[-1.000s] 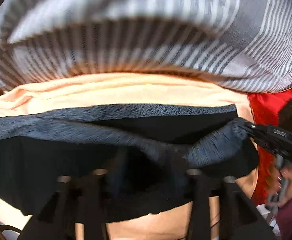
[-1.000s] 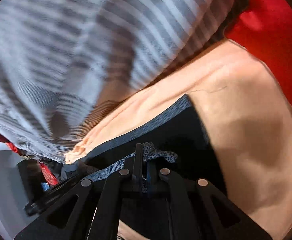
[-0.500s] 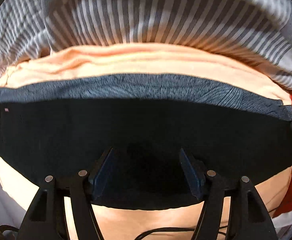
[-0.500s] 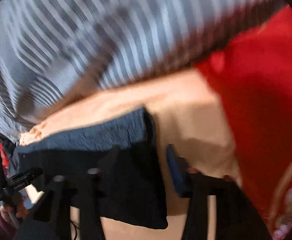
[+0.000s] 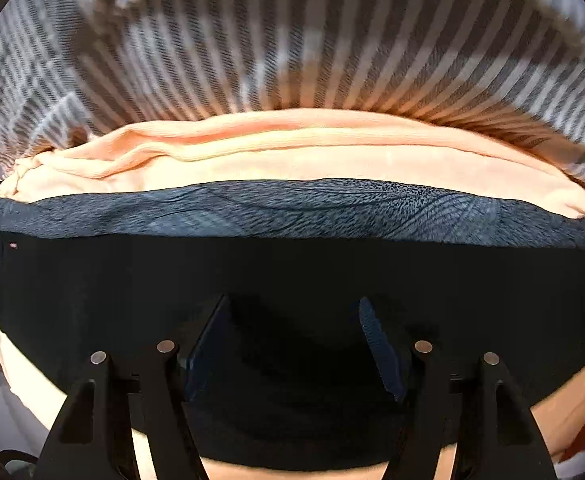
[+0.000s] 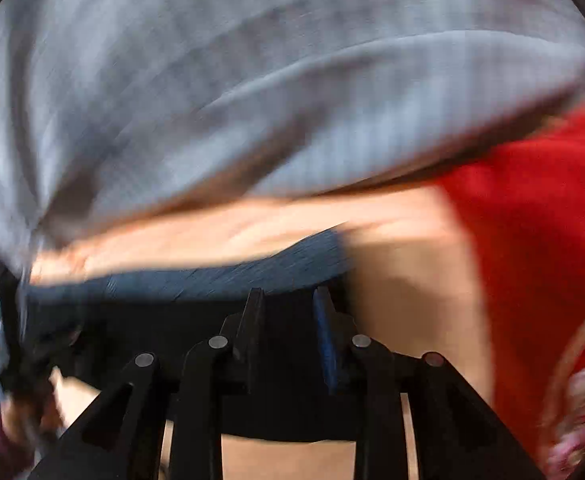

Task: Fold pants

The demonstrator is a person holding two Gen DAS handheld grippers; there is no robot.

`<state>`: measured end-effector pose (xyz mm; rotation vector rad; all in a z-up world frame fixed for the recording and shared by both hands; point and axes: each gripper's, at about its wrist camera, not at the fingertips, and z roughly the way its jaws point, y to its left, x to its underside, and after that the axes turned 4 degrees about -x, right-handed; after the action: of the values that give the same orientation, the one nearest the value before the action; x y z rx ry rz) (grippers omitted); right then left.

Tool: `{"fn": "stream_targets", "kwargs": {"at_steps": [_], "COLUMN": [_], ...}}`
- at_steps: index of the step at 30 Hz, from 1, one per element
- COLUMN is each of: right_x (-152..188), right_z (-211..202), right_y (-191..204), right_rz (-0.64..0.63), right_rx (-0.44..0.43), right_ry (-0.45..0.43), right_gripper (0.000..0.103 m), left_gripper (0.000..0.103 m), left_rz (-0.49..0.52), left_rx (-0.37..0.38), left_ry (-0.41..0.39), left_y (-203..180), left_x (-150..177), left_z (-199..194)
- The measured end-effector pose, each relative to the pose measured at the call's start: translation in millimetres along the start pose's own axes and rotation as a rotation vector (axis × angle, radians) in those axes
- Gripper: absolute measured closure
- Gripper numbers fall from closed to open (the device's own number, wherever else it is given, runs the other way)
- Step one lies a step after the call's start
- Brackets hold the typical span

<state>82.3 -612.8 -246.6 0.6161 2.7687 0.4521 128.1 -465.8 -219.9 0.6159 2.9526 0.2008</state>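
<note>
The left gripper (image 5: pixel 294 344) is spread wide, empty, over the black pants (image 5: pixel 292 272) lying flat on peach fabric (image 5: pixel 292 156). The right gripper (image 6: pixel 288 320) is parted too, at the pants' (image 6: pixel 196 320) right edge; striped cloth (image 5: pixel 292 40) lies beyond.

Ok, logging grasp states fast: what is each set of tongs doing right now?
Left tongs: open, holding nothing, over the black pants.
Right tongs: open with a narrower gap, nothing gripped, at the pants' edge.
</note>
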Motion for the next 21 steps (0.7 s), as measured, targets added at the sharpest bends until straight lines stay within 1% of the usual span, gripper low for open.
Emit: {"fn": "stream_targets", "kwargs": {"at_steps": [2,4,5,6,7,9,11,12,13,14,15,16,18,19,21], "right_x": [1,2,2,1,0,-3,-6,-6,-5,-3,-1,1,8,13,24], "right_z": [25,41,40,38,36,31,25,20,17,13,11,11,28,41,59], "right_y": [16,10,4,1,-1,-3,0,6,14,21,40,49,86,105,124], "right_rz": [-0.057,-0.062,-0.038,-0.023,-0.017,0.0,0.026,0.027,0.027,0.032,0.036,0.036,0.009,-0.009,-0.02], "right_rx": [0.045,0.11,0.078,0.08,0.092,0.124,0.149,0.17,0.171,0.138,0.11,0.086,0.054,0.038,0.045], "right_ry": [0.03,0.046,0.009,0.001,0.003,0.004,0.011,0.003,-0.006,-0.015,-0.02,-0.02,0.003,0.024,0.053], "right_gripper": [0.074,0.08,0.081,0.087,0.091,0.091,0.09,0.085,0.085,0.085,0.085,0.085,0.084,0.084,0.083], "left_gripper": [0.035,0.035,0.035,0.034,0.034,0.035,0.035,0.035,0.034,0.034,0.035,0.034,0.035,0.035,0.034], "left_rz": [-0.008,-0.02,-0.017,-0.012,-0.018,-0.046,-0.064,-0.067,-0.068,-0.07,-0.075,-0.084,-0.097,-0.106,-0.136], "left_rx": [-0.016,0.001,-0.004,-0.023,-0.035,-0.069,-0.074,-0.076,-0.084,-0.097,-0.101,-0.108,-0.129,-0.143,-0.159], "left_ry": [-0.016,-0.048,-0.068,-0.068,-0.068,-0.065,-0.076,-0.079,-0.075,-0.066,-0.063,-0.056,-0.037,-0.023,0.003], "left_y": [-5,-2,2,6,14,36,68,81,95,117,132,149,183,192,201], "left_x": [-8,-20,-28,-34,-41,-50,-48,-44,-39,-31,-23,-14,0,3,2], "left_z": [8,9,10,13,16,15,3,-2,-8,-13,-16,-17,-10,-3,21]}}
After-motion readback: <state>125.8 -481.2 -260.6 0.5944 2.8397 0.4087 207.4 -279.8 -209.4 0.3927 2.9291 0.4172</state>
